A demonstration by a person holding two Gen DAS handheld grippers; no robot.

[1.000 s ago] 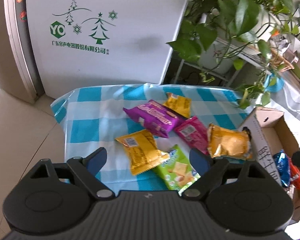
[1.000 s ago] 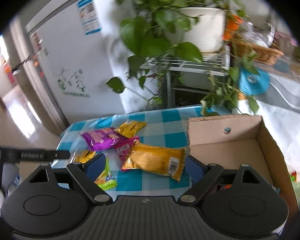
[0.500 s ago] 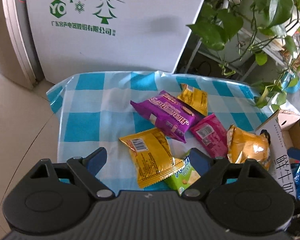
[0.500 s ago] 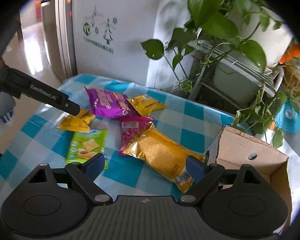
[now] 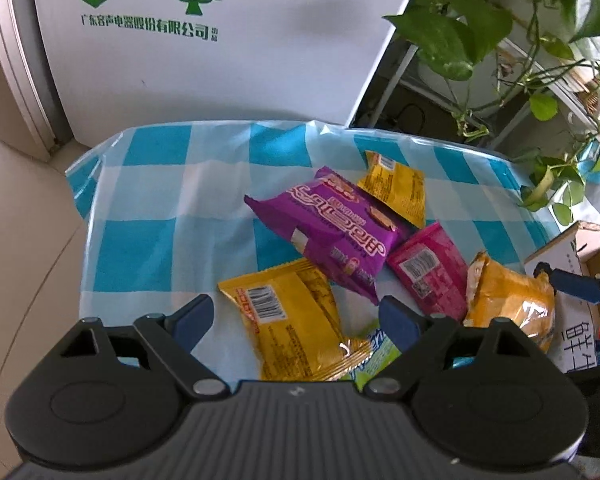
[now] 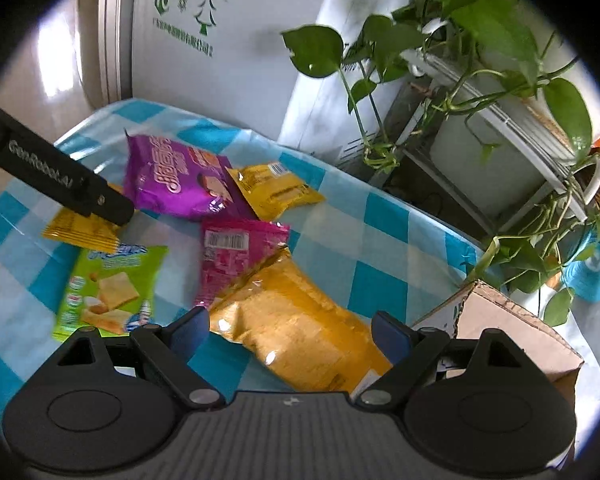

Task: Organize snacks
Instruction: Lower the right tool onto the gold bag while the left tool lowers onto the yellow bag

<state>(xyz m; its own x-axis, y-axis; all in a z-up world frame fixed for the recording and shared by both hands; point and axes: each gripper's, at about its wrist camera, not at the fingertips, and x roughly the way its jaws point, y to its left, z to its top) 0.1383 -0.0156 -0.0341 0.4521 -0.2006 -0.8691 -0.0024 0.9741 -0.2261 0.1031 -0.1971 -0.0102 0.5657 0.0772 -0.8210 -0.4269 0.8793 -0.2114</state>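
Observation:
Several snack packs lie on a blue-checked tablecloth. My left gripper is open over a yellow pack, with a green biscuit pack beside it. A purple pack, a small yellow pack, a pink pack and a big orange bag lie further on. My right gripper is open just above the orange bag, next to the pink pack. The cardboard box stands at the right.
A white appliance with green print stands behind the table. Potted plants on a metal rack hang over the table's far right side. The left gripper's finger reaches in over the yellow pack. The box holds blue and orange packs.
Both grippers have come lower and closer to the snacks. The left one moved forward over the yellow pack; the right one swung left from the box down onto the orange bag.

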